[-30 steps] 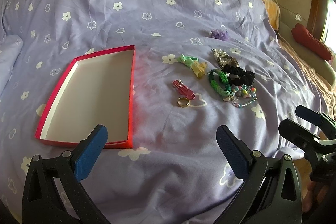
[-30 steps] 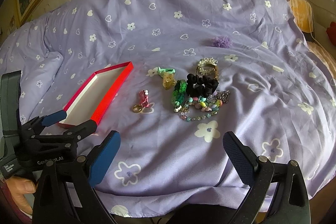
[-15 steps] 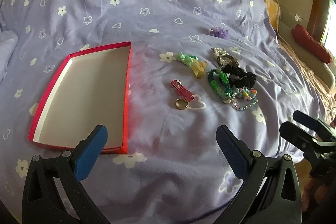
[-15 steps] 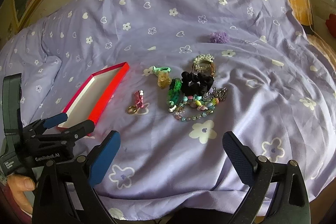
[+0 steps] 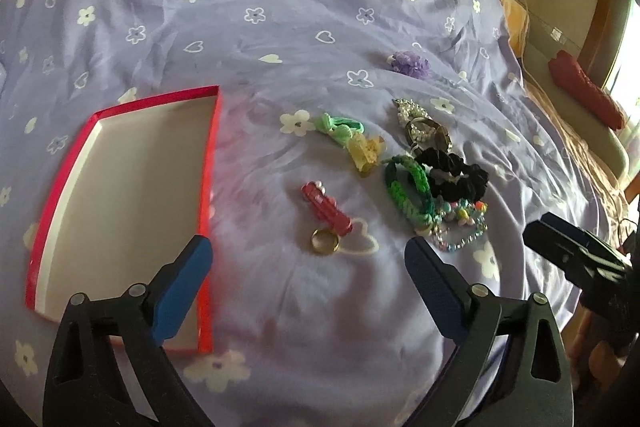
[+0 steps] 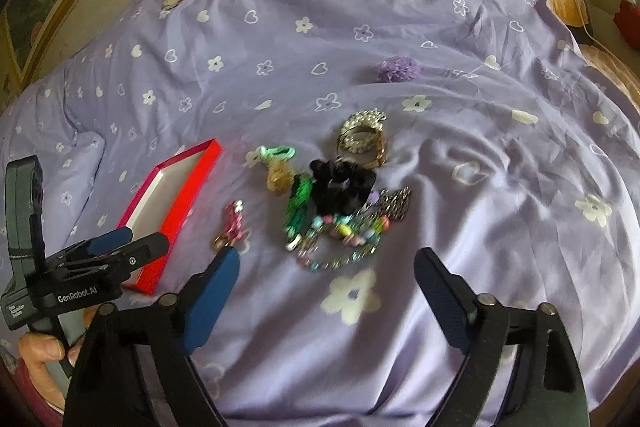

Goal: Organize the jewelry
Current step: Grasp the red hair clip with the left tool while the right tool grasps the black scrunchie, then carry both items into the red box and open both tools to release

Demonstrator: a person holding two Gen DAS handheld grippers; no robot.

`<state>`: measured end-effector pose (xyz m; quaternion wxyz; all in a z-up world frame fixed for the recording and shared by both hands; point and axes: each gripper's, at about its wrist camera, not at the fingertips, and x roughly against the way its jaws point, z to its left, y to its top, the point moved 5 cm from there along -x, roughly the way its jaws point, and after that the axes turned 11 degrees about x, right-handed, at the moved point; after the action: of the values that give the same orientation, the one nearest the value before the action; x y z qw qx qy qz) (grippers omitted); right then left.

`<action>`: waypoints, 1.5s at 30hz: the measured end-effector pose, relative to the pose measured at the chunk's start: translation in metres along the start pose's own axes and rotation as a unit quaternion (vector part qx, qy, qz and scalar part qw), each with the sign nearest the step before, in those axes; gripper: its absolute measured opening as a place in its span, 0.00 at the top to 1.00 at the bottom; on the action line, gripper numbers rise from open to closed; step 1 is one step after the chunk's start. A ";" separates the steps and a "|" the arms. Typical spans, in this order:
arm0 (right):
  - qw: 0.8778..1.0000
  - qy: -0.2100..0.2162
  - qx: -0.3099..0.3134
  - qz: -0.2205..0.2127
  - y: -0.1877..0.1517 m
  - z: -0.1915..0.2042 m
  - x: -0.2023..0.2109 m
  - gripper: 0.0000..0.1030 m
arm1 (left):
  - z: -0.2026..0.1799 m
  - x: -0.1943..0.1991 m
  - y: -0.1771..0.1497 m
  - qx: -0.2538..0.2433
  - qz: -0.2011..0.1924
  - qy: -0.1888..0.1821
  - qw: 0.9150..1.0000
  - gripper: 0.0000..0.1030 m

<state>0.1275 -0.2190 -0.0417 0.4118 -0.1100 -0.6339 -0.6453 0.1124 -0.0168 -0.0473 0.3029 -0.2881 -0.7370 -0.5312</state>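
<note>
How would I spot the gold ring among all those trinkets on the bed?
Start at the red tray on the purple bedspread, then look to the loose items beside it. The gold ring lies at the near end of a pink hair clip: a plain metal band, unlike the beads and fabric ties around.

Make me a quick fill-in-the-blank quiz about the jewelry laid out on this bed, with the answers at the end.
1. The red box on the purple bedspread holds ____ jewelry so far.
2. The gold ring lies touching the ____ hair clip.
3. The black scrunchie lies right beside the ____ braided bracelet.
4. The lone purple scrunchie lies ____ from the grippers than the pile.

Answers: no; pink; green; farther
</note>
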 end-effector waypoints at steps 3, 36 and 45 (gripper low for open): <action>1.000 -0.001 -0.001 0.004 0.008 -0.008 -0.011 0.22 | -0.002 -0.014 0.008 -0.001 0.014 -0.001 1.000 0.14; 0.999 0.004 -0.021 0.040 0.028 -0.030 -0.071 0.91 | -0.011 -0.078 0.015 -0.010 0.092 -0.047 0.995 0.84; 0.999 0.026 -0.016 -0.011 0.044 -0.006 -0.035 0.92 | 0.003 -0.042 0.022 0.006 0.062 -0.066 0.996 0.84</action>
<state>0.1819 -0.2039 -0.0340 0.4198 -0.0927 -0.6136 -0.6623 0.1553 -0.0128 -0.0662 0.2879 -0.3658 -0.7390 -0.4870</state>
